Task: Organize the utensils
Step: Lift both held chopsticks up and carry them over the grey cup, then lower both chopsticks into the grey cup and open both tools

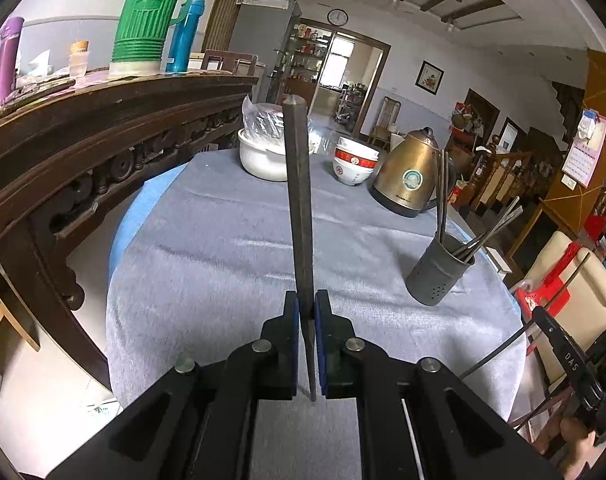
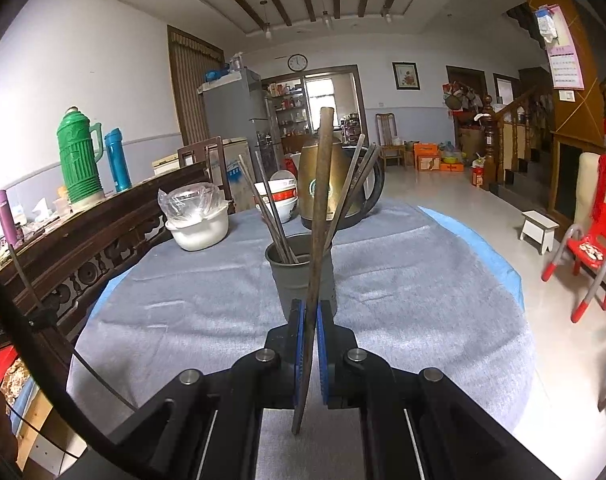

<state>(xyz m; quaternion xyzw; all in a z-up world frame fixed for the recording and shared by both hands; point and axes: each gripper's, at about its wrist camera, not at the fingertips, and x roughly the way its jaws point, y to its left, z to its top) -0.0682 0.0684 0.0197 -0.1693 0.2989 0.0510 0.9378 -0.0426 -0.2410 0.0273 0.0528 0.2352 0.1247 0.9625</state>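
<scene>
My left gripper (image 1: pixel 306 307) is shut on a dark chopstick (image 1: pixel 299 208) that points up and away over the grey cloth. To its right stands a grey perforated holder (image 1: pixel 439 270) with several chopsticks leaning in it. In the right wrist view my right gripper (image 2: pixel 311 312) is shut on another dark chopstick (image 2: pixel 321 200), which rises straight in front of the same holder (image 2: pixel 299 272). The holder stands just beyond those fingertips.
A round table under a grey cloth (image 1: pixel 223 240) carries a brass kettle (image 1: pixel 409 172), stacked red-rimmed bowls (image 1: pixel 355 164) and a white pot with a plastic bag (image 1: pixel 263 156). A dark carved sideboard (image 1: pixel 83 140) with flasks runs along the left. A red child's chair (image 2: pixel 591 248) stands right.
</scene>
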